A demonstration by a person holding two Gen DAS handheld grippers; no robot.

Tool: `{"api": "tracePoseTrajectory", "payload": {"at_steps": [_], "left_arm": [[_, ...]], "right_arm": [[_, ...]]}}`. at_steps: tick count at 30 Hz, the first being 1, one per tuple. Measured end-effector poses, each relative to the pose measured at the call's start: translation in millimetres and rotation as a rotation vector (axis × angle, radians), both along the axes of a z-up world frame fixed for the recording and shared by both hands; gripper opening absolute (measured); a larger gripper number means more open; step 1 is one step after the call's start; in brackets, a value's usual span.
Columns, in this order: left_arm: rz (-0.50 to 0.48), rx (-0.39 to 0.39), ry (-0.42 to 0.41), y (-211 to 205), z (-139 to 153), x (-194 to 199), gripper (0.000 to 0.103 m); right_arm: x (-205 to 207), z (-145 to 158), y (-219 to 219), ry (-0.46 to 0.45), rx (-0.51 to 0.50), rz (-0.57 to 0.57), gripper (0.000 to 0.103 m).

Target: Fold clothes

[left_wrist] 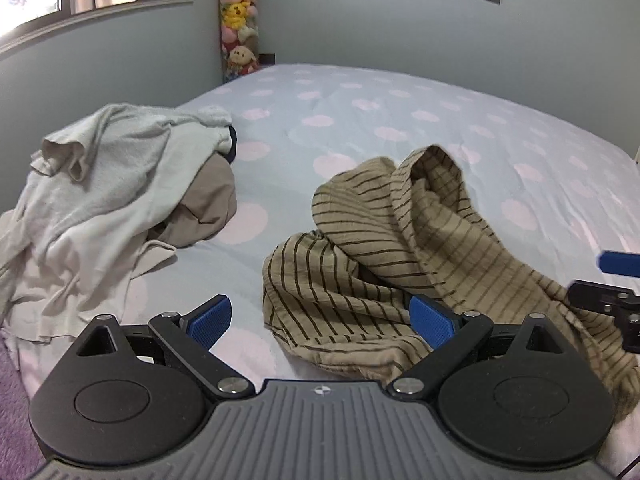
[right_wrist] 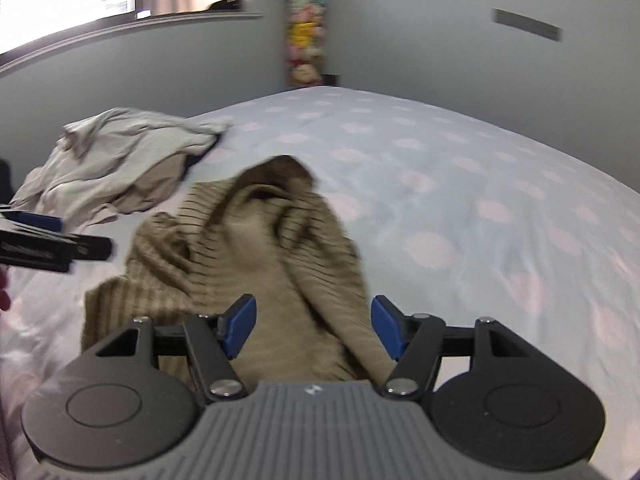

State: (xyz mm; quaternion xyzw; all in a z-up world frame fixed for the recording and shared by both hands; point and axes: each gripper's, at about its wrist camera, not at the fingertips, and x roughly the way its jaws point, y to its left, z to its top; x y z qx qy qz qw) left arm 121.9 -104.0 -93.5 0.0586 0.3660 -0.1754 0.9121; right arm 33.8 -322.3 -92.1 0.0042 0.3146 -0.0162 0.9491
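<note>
Left gripper (left_wrist: 320,322): jaws spread, empty, at the near hem of the crumpled tan cotton garment with thin dark stripes (left_wrist: 400,240). Right gripper (right_wrist: 313,330): jaws spread, cloth between them, contact unclear through blur. Garment lies on the pale-blue bedsheet with pink spots (left_wrist: 400,112). Far left: heap of white and beige laundry (left_wrist: 112,200).
</note>
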Motion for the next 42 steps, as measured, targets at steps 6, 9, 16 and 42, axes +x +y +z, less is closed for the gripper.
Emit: {"api": "tracePoseTrajectory", "payload": {"at_steps": [6,9,16,42], "left_arm": [[0.047,-0.066,0.115,0.9,-28.9,18.1,0.097],[0.070,-0.099,0.173,1.4,-43.4,27.2,0.097],[0.115,-0.096,0.275,-3.8,-66.1,29.2,0.092],[0.061,-0.016,0.079,-10.8,-6.5,-19.0,0.032]], "right_arm": [[41.7,-22.6,23.3,0.057,0.029,0.094,0.073],[53.8,-40.1,30.1,0.105,0.021,0.104,0.069],[40.2,-45.2,3.4,0.096,0.000,0.005,0.001],[-45.3,-17.8,-37.4,0.049,0.026,-0.126,0.062]]}}
